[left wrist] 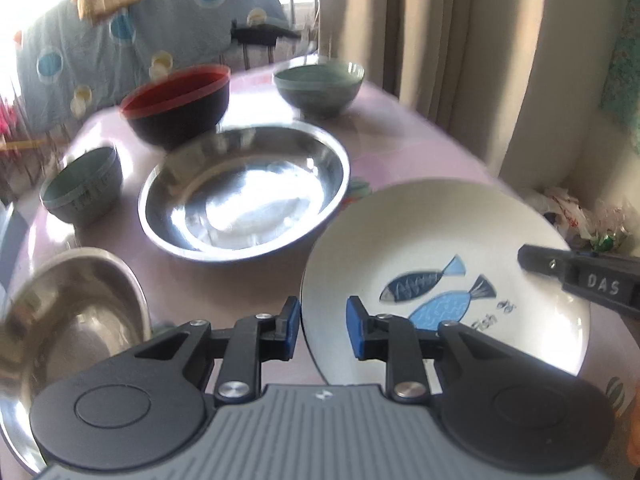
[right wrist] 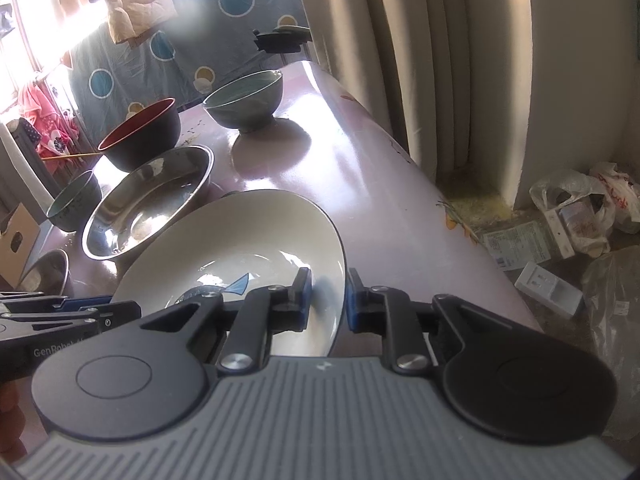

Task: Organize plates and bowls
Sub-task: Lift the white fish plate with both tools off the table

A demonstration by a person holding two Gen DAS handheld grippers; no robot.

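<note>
A white plate painted with two blue fish sits tilted above the pink table, held from both sides. My left gripper is shut on its left rim, one blue pad under the edge and the other on the face. One finger of the right gripper reaches in over the plate's far right rim. In the right wrist view the plate leans up to the right, and my right gripper is shut on that rim. The left gripper's fingers show at the plate's left edge.
Behind the plate stand a wide steel basin, a black bowl with a red inside, a green bowl and a smaller green bowl. A steel bowl sits near left. The table's right edge drops to a floor with plastic bags.
</note>
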